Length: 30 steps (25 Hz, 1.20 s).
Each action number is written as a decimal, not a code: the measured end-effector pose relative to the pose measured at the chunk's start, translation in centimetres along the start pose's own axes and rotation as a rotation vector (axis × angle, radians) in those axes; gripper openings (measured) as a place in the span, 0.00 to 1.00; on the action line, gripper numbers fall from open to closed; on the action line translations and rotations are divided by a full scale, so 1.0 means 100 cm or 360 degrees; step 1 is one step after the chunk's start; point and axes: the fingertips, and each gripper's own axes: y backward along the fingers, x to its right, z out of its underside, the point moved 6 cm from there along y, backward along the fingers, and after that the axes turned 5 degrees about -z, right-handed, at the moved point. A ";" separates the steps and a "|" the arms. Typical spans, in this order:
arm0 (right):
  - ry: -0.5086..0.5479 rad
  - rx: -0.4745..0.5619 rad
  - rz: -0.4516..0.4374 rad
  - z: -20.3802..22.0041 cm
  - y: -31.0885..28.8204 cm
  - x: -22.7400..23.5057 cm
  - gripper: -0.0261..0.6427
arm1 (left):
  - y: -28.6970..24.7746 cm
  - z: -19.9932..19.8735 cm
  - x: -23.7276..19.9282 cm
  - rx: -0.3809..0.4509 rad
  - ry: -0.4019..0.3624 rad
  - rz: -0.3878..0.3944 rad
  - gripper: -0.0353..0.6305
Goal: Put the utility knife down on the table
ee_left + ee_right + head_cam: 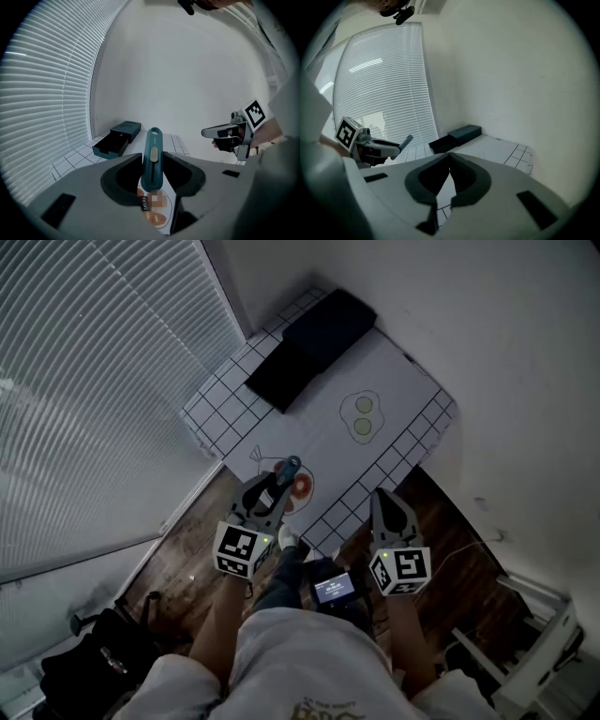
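Observation:
A teal utility knife (289, 468) sticks forward out of my left gripper (275, 486), above the table's near-left part and over a printed orange picture (302, 486). In the left gripper view the jaws are shut on the knife (153, 140), whose tip points up and away; my left gripper (152, 157) holds its lower half. My right gripper (384, 498) hovers by the table's front edge, to the right of the left one. There my right gripper (450, 157) is shut, its jaw tips touching with nothing between them. The same knife (407, 140) shows at the left of that view.
A white gridded mat covers the table (394, 381). A dark open box (314, 343) lies at its far end, and an egg drawing (362, 415) is mid-table. Window blinds (84, 381) run along the left. A black bag (103, 652) sits on the floor.

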 end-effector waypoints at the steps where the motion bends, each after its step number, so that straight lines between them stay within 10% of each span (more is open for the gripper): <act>1: 0.0001 -0.0016 -0.0001 0.003 -0.002 0.001 0.05 | -0.004 0.003 0.001 -0.0011 0.0002 0.0007 0.27; 30: -0.0050 -0.0226 0.0023 0.070 -0.052 0.034 0.05 | -0.099 0.078 -0.002 -0.0363 -0.0006 0.0110 0.27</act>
